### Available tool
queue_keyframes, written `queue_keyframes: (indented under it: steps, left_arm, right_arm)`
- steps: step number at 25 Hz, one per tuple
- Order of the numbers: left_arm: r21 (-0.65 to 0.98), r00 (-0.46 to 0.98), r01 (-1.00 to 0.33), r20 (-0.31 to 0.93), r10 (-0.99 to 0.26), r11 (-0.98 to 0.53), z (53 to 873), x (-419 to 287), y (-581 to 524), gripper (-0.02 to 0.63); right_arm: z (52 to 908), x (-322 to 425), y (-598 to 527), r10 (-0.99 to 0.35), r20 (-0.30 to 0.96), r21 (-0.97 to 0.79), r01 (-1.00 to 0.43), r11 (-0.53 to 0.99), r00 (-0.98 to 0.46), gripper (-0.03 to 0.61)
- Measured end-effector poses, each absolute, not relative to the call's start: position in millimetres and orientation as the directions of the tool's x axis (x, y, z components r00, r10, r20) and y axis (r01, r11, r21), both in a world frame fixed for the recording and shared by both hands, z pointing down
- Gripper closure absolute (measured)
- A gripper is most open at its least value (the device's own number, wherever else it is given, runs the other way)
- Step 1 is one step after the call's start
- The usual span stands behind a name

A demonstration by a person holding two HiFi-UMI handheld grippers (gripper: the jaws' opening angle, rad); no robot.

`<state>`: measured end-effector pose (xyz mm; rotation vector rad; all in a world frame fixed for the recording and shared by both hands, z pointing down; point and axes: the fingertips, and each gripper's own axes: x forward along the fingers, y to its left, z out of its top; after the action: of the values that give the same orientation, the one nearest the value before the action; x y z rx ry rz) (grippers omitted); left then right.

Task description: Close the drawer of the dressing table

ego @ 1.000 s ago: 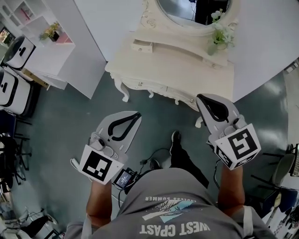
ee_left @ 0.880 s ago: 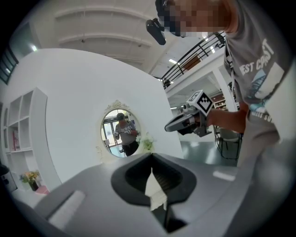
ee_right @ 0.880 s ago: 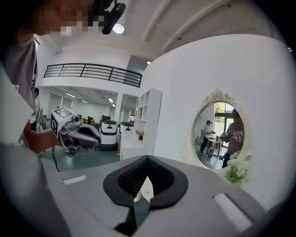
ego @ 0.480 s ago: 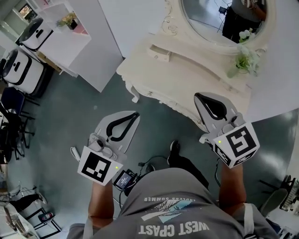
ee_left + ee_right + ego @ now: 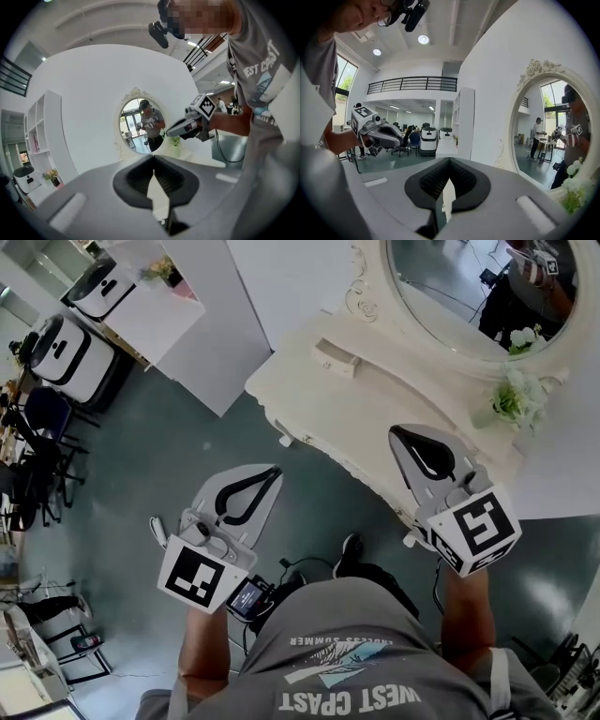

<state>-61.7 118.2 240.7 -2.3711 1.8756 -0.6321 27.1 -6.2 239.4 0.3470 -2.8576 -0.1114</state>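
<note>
The left gripper (image 5: 270,472) and right gripper (image 5: 403,435) are held closed and empty near the dressing table (image 5: 375,399). Its small drawer (image 5: 335,356) could be jammed if pushed off-centre.

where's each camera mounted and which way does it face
Head view: on the person's head, facing steeply down at floor and dressing table; shows left gripper, right gripper, forearms, shirt.
Left gripper view: on the left gripper, facing along its shut jaws toward the oval mirror; shows right gripper, shirt.
Right gripper view: on the right gripper, facing along its shut jaws past the mirror into the room; shows left gripper, shirt.
Shared: the mirror; each gripper view sees the other gripper.
</note>
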Motion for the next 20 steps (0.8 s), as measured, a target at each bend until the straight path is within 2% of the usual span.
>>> queue_keyframes:
  steps: [12, 20]
  left_arm:
    - [-0.356, 0.185, -0.888, 0.305, -0.934, -0.292, 231, -48, 45, 0.611]
    - [-0.310, 0.276, -0.875, 0.312, -0.909, -0.372, 246, -66, -10, 0.611]
  right_arm:
    - [244, 46, -69, -0.254, 0.230, 0.078, -0.242, 0.967, -0.940, 0.577]
    - [252, 53, -102, -0.359, 0.257, 0.079, -0.351, 0.933, -0.897, 0.577]
